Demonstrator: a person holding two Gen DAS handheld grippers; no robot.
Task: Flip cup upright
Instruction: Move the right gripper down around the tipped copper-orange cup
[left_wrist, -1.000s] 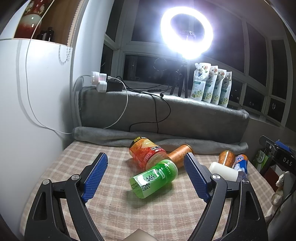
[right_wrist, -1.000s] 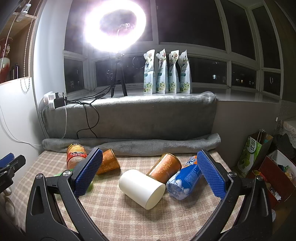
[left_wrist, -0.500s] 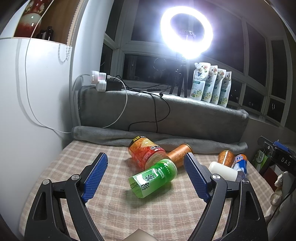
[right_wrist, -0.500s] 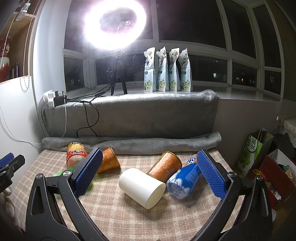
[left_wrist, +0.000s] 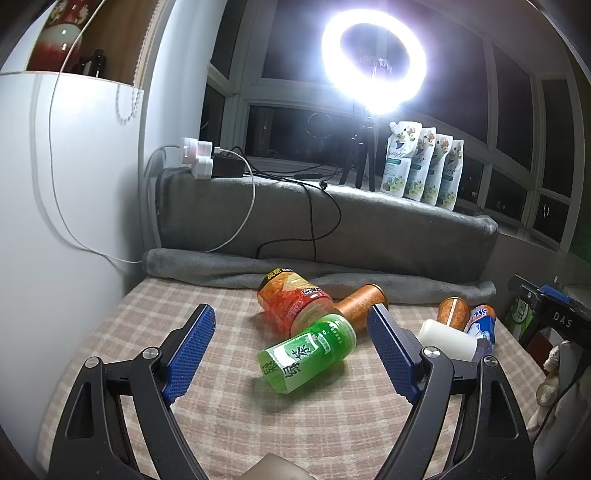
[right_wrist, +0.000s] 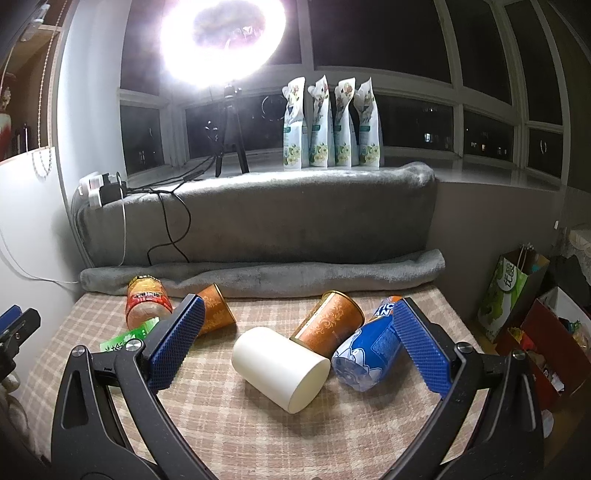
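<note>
Several cups lie on their sides on the checked tablecloth (right_wrist: 229, 424). In the right wrist view a white cup (right_wrist: 280, 367) lies between the fingers, with an orange patterned cup (right_wrist: 330, 325) and a blue cup (right_wrist: 369, 350) to its right, and another orange cup (right_wrist: 214, 308) to the left. My right gripper (right_wrist: 295, 347) is open and empty above them. In the left wrist view a green cup (left_wrist: 308, 352), a red-orange cup (left_wrist: 293, 301) and an orange cup (left_wrist: 360, 304) lie ahead. My left gripper (left_wrist: 290, 345) is open and empty around the green cup's spot.
A rolled grey blanket (right_wrist: 258, 275) edges the table's far side, below a grey-covered ledge with cables and a power strip (left_wrist: 207, 162). A ring light (left_wrist: 373, 59) and several white pouches (right_wrist: 332, 125) stand on the sill. Bags and boxes (right_wrist: 517, 291) sit off the right edge.
Both grippers have shifted only slightly; the view of the cups has drifted a little. Both stay open and nothing has been grasped.
</note>
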